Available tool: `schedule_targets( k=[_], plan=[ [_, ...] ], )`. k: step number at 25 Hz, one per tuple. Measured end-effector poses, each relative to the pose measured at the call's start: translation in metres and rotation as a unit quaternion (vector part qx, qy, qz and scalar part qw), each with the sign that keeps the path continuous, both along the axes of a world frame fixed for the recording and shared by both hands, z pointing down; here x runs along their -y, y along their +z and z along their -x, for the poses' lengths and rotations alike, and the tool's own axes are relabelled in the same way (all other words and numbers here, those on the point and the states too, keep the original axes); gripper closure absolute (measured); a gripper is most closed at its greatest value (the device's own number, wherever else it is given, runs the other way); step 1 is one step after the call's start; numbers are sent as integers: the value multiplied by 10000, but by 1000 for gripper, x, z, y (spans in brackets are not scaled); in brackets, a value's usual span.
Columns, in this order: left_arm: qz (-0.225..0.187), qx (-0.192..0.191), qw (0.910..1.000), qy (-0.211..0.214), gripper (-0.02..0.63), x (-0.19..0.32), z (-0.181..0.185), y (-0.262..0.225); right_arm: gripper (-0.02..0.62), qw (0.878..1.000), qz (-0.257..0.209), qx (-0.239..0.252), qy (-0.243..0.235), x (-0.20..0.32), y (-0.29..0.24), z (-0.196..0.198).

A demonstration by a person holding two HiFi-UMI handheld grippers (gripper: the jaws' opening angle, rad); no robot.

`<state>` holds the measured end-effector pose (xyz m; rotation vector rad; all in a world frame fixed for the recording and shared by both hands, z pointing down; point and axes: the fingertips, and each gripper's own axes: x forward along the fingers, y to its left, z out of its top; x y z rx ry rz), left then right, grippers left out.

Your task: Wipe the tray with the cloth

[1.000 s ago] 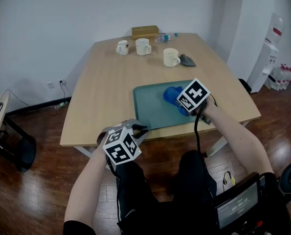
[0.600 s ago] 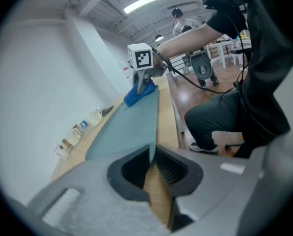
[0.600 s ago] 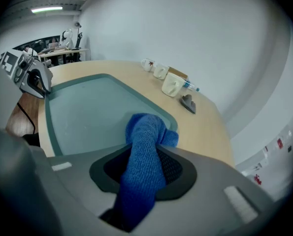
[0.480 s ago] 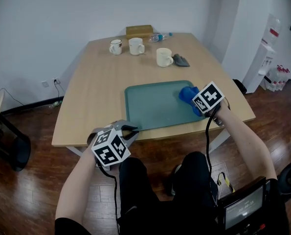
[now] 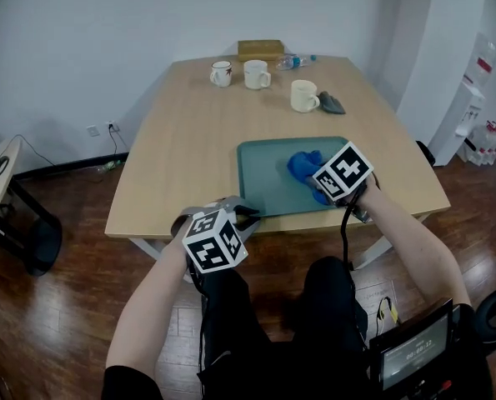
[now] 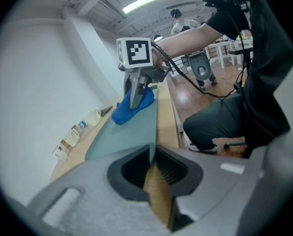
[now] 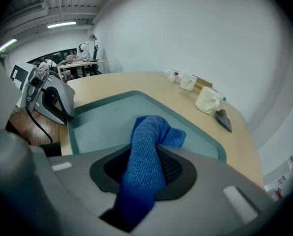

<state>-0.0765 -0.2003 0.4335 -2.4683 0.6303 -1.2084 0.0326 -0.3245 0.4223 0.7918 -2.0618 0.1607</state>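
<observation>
A teal tray (image 5: 268, 186) lies near the front edge of the wooden table (image 5: 181, 157). My right gripper (image 5: 321, 188) is shut on a blue cloth (image 5: 302, 167) and presses it on the right half of the tray. The right gripper view shows the cloth (image 7: 148, 146) bunched between the jaws over the tray (image 7: 107, 122). My left gripper (image 5: 248, 217) sits at the tray's near left corner. In the left gripper view its jaws are closed on the tray's rim (image 6: 151, 149), with the cloth (image 6: 131, 109) and the right gripper (image 6: 136, 100) beyond.
At the far end of the table stand three mugs (image 5: 221, 73) (image 5: 256, 74) (image 5: 303, 96), a dark grey item (image 5: 332, 102), a plastic bottle (image 5: 296, 60) and a wooden box (image 5: 260, 50). A person's legs are right below the table's front edge.
The right gripper dragged the cloth to the tray's right end, then back toward the middle. The left gripper stayed on the tray's near left corner. The head camera swayed.
</observation>
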Motion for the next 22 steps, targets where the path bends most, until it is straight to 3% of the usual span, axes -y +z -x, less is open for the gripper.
schedule_targets(
  k=[6,11,17,22],
  plan=[
    [3,-52,9999,-97,561,1,1,0,479,9958,-5,38,-919,-31,-1,104],
    [9,-58,9999,-143,561,2,1,1,479,9926,26,145,-1202,-46,-2,148],
    [13,-3,9999,-164,568,3,3,1,479,9914,6,189,-1294,-47,-6,145],
    [-39,11,9999,-118,568,3,2,1,479,9960,43,204,-865,-26,-10,84]
  ],
)
